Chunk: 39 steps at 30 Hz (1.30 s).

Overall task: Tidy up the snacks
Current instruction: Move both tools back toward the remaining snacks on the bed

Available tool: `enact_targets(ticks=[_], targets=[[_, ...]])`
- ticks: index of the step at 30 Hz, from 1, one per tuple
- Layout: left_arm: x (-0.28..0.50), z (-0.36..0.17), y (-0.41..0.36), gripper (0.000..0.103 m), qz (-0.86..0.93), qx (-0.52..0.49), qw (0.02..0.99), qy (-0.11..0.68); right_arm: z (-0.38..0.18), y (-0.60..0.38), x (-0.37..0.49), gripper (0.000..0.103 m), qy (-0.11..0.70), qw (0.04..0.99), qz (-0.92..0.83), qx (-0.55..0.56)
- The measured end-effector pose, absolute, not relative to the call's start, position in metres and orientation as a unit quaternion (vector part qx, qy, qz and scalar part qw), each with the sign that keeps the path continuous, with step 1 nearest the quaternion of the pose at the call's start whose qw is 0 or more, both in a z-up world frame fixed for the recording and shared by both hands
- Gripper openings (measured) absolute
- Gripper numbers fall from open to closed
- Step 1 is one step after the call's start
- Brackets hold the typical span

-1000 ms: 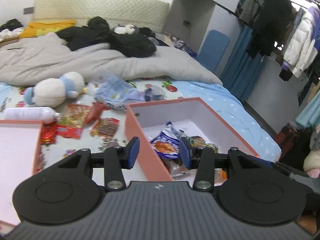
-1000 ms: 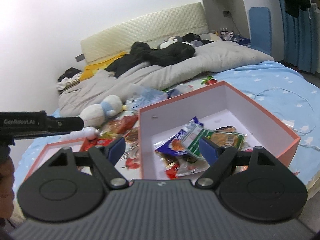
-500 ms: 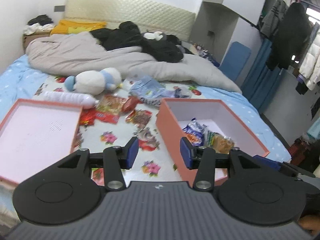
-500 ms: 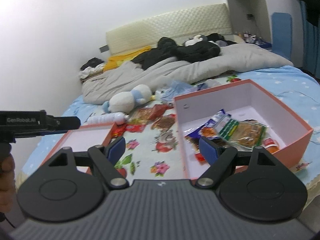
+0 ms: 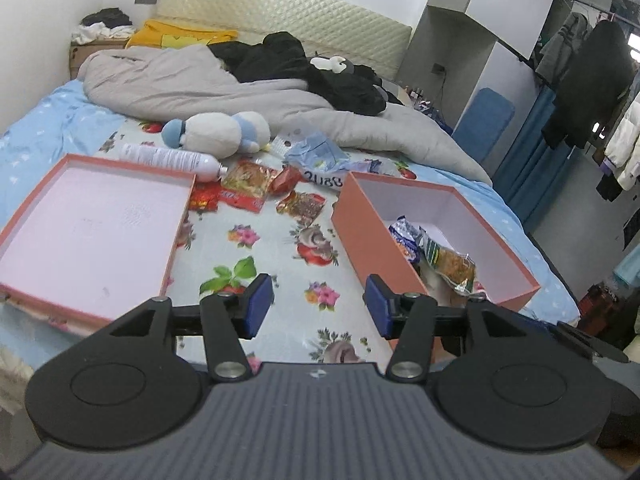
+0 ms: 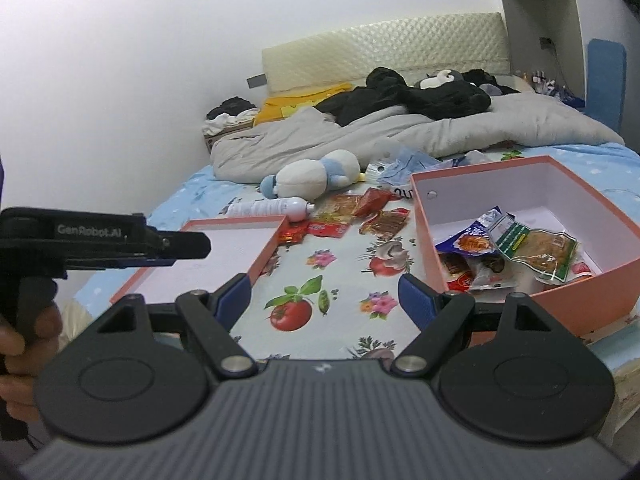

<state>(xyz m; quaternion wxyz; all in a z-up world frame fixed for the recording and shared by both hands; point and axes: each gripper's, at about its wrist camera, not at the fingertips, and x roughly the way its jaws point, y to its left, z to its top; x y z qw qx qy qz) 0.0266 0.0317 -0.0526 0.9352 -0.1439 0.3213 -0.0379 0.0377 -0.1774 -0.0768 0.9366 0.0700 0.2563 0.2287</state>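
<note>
Snack packets (image 5: 436,256) already lie in the deep orange box (image 5: 360,236) near the bed's (image 5: 276,256) right edge: a blue bag and a clear green-labelled pack on top. More red snack packets (image 5: 248,186) sit loose on the flowered sheet toward the middle of the bed, between the box and its shallow lid (image 5: 92,232) at the left edge. A white bottle (image 5: 172,158) and a plush toy (image 5: 218,132) lie just behind them. My left gripper (image 5: 318,306) hovers over bare sheet, jaws opening with nothing between them. My right gripper (image 6: 324,300) is spread wide and empty too, beside the box's near corner.
</note>
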Motion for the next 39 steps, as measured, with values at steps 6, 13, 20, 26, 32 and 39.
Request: enact_targets(ticks=[6,13,20,26,32,39], targets=[[0.012,-0.077,0.046,0.064,-0.024,-0.162,0.924,0.345,-0.086,-0.162,0.039,0.082,0.264,0.935,0.23,0.063],[0.025,-0.098,0.066,0.064,-0.016,-0.175,0.918,0.356,-0.1,-0.145,0.051,0.082,0.284,0.93,0.225,0.062],[0.054,-0.11,0.085,0.064,-0.015,-0.17,0.915,0.365,-0.11,-0.135,0.07,0.082,0.289,0.934,0.2,0.07],[0.077,-0.118,0.097,0.064,-0.019,-0.163,0.913,0.373,-0.118,-0.127,0.09,0.082,0.295,0.935,0.18,0.076],[0.102,-0.131,0.109,0.064,-0.022,-0.157,0.908,0.387,-0.128,-0.116,0.11,0.082,0.303,0.935,0.169,0.077],[0.149,-0.155,0.128,0.064,-0.023,-0.145,0.907,0.396,-0.144,-0.095,0.148,0.082,0.311,0.936,0.151,0.072]])
